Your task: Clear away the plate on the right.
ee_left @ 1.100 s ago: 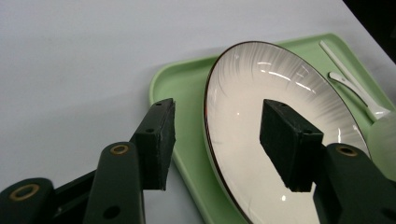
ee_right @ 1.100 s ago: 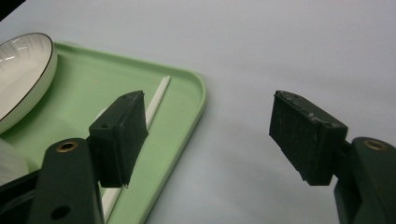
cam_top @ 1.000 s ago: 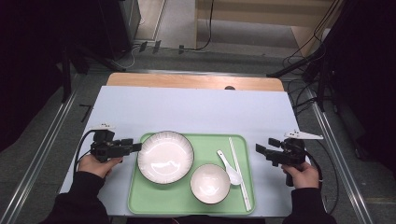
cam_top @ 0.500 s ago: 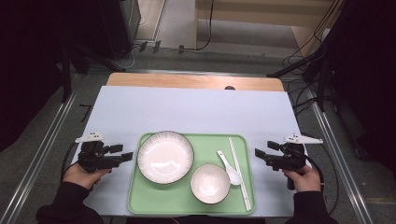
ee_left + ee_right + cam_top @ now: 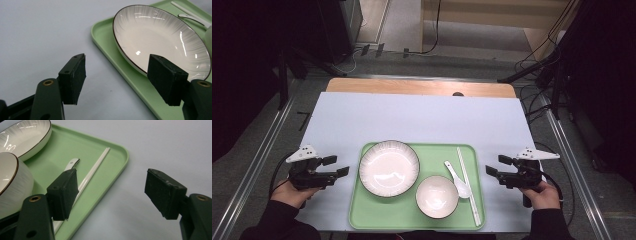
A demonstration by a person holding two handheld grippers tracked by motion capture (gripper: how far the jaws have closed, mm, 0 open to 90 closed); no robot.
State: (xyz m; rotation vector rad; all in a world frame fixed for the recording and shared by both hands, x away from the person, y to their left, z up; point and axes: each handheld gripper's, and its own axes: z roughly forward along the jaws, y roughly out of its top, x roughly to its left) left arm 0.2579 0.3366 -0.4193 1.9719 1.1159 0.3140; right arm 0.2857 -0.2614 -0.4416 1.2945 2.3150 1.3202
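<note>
Your table (image 5: 422,120) sits in even overhead light while the room around it falls nearly black. Shadows stay soft. Small glints show on the plate (image 5: 162,37). In both gripper views the near jaws look slightly soft, and the pictures are a little grainy.

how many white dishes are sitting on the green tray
2: a wide plate on the tray's left half, and a smaller bowl right of it, near the front edge.

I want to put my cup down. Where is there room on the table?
The wide white stretch behind the green tray, up to the wooden edge, is bare. The tray is crowded: plate, bowl, spoon, chopsticks.
</note>
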